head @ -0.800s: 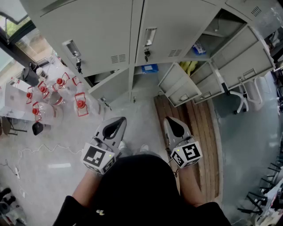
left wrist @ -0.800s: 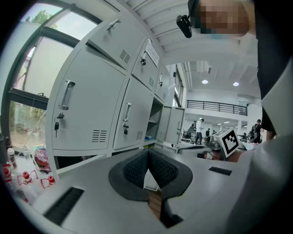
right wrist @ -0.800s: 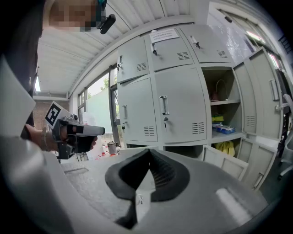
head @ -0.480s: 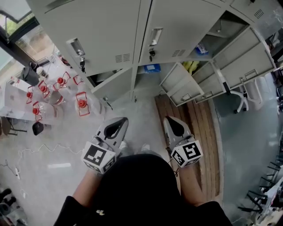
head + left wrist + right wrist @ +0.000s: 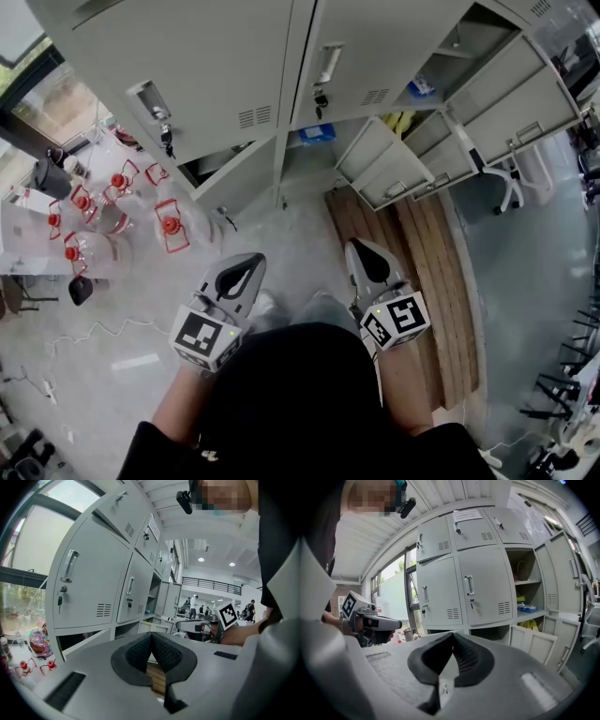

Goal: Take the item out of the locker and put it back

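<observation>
Grey steel lockers (image 5: 216, 66) fill the top of the head view, seen steeply from above, and the person stands facing them a short way back. Two upper doors at left and centre are closed, with keys hanging in their locks. The right-hand column stands open: its tall door (image 5: 511, 112) and a lower door (image 5: 384, 173) swing out over a wooden pallet (image 5: 422, 272) on the floor. Both grippers are held low in front of the body, pointing toward the lockers and well apart from them. The left gripper (image 5: 251, 261) has its jaws pressed together with nothing between them, and the right gripper (image 5: 358, 249) is likewise closed and empty. Three possible items sit inside the lockers. A blue box (image 5: 317, 134) is in the low middle compartment, a blue packet (image 5: 422, 87) lies on the open right-hand shelf, and something yellow (image 5: 400, 122) sits beneath that shelf. Which one is meant cannot be told. The step in hand looks like the approach, with nothing taken out yet. To do it well, the person would likely step closer and settle on one item. The nearer gripper's jaws should spread before entering the compartment and keep clear of the jutting door edges, then grip the item across a narrow side so it lifts out level
</observation>
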The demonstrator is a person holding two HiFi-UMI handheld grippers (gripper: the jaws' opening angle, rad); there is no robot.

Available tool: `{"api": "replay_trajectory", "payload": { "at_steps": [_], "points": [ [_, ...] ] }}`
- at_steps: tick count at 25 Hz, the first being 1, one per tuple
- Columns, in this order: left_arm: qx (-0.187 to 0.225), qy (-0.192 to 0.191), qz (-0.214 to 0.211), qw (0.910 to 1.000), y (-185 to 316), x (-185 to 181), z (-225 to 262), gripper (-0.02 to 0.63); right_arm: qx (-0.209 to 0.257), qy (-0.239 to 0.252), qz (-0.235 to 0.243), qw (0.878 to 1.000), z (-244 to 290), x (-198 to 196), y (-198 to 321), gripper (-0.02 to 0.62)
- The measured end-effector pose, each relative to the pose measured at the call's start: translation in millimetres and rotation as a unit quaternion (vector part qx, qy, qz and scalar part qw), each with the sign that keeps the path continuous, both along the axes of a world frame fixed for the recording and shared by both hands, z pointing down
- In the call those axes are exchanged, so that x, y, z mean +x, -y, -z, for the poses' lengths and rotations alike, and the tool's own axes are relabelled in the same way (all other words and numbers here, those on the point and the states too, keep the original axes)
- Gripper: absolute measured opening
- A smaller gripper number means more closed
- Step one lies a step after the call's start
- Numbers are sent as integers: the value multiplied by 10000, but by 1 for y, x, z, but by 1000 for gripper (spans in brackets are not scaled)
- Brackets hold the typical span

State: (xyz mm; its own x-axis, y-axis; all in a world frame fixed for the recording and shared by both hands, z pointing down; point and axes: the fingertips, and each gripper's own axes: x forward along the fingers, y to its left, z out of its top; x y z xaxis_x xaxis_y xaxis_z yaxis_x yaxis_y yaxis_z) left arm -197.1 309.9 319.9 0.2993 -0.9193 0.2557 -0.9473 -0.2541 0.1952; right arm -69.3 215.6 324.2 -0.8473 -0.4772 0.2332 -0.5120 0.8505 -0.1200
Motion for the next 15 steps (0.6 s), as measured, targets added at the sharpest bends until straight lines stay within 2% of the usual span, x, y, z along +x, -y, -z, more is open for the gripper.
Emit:
{"api": "replay_trajectory", "payload": {
  "at_steps": [6, 10, 15],
  "points": [
    [-190, 178, -136, 9996, 12, 5, -10, 14, -132, -2, -260, 9996, -16, 14, 9, -3],
    [-245, 152, -361, 9989, 31, 25, -12, 14, -168, 37, -352, 9992, -17, 27, 27, -3],
    [-333, 280, -300, 9986, 69, 44, -20, 14, -198, 36, -311, 9993, -17, 48, 61, -3]
  ]
}}
